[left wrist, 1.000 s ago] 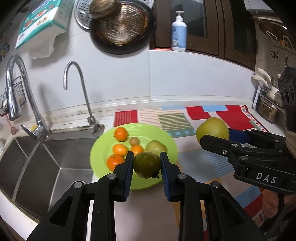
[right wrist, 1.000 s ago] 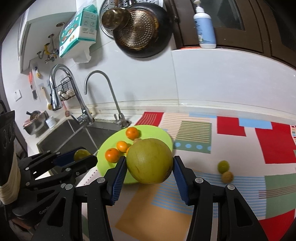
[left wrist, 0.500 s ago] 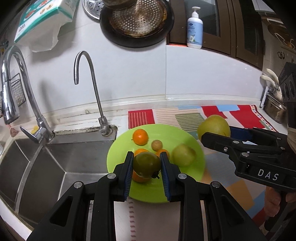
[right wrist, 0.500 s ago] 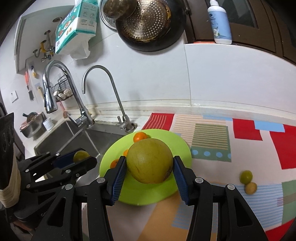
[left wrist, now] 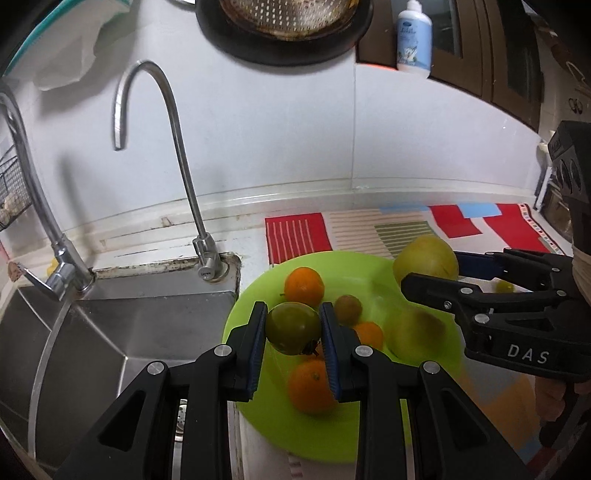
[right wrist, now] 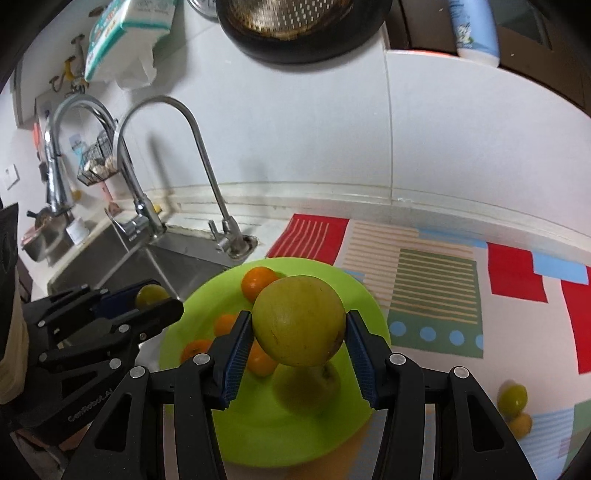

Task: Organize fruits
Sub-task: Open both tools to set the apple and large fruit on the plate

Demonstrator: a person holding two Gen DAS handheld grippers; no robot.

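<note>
A lime green plate sits on the counter beside the sink and holds several oranges, a small brown fruit and a pale green fruit. My left gripper is shut on a small dark green fruit above the plate's left part. My right gripper is shut on a large yellow-green fruit, held above the plate's middle; it also shows in the left wrist view. Two small fruits lie on the mat to the right.
A steel sink with two taps lies left of the plate. A patterned mat covers the counter. A pan and a tissue pack hang on the wall; a lotion bottle stands on a ledge.
Both grippers have moved forward and left with their fruits and now hang over the green plate. The plate looms larger and nearer in both views.
</note>
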